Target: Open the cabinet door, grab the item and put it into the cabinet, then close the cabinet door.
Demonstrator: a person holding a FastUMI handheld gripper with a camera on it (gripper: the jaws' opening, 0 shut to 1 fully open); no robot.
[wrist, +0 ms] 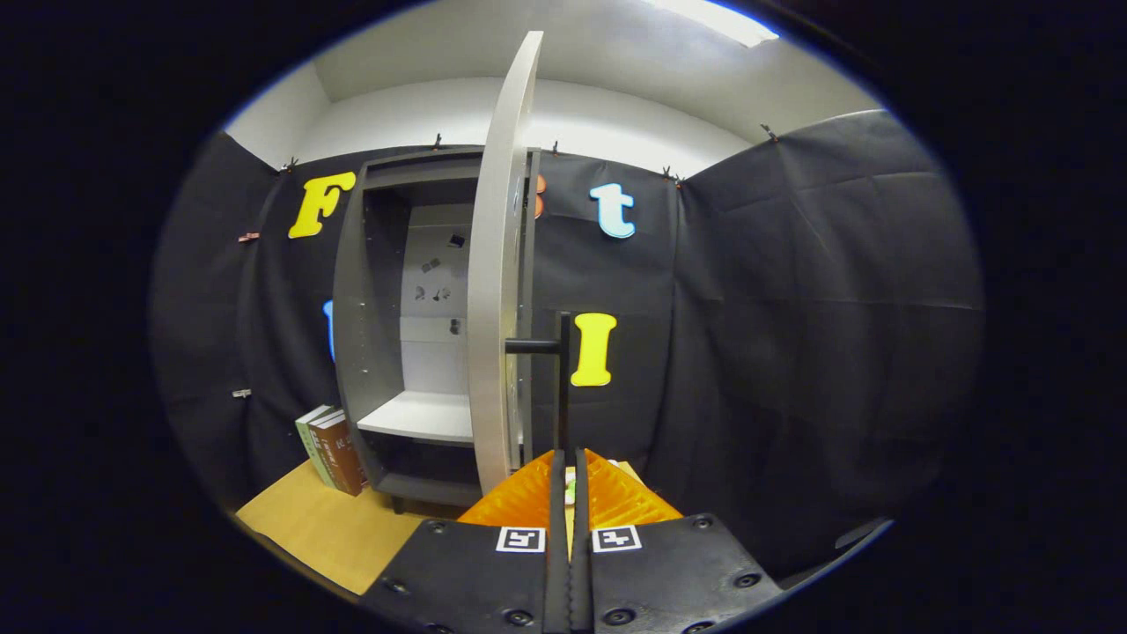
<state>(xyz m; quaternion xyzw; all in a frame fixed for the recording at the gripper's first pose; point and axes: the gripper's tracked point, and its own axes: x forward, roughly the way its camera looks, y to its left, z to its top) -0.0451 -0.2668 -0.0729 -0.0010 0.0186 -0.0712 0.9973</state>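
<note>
Standing open edge-on, the cabinet door has its black handle just ahead of the gripper. Its fingers sit nearly together around the handle's lower end; whether they press it, I cannot tell. Books lean beside the cabinet.

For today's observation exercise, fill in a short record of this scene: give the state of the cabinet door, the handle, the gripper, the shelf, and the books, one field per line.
cabinet door: door swung open, seen nearly edge-on
handle: dark bar handle on the door, running down between the fingers
gripper: gripper closed on the handle, both fingers pressing it
shelf: white shelf inside the cabinet, nothing visible on it
books: books standing on the tabletop, leaning against the cabinet's left side
</note>
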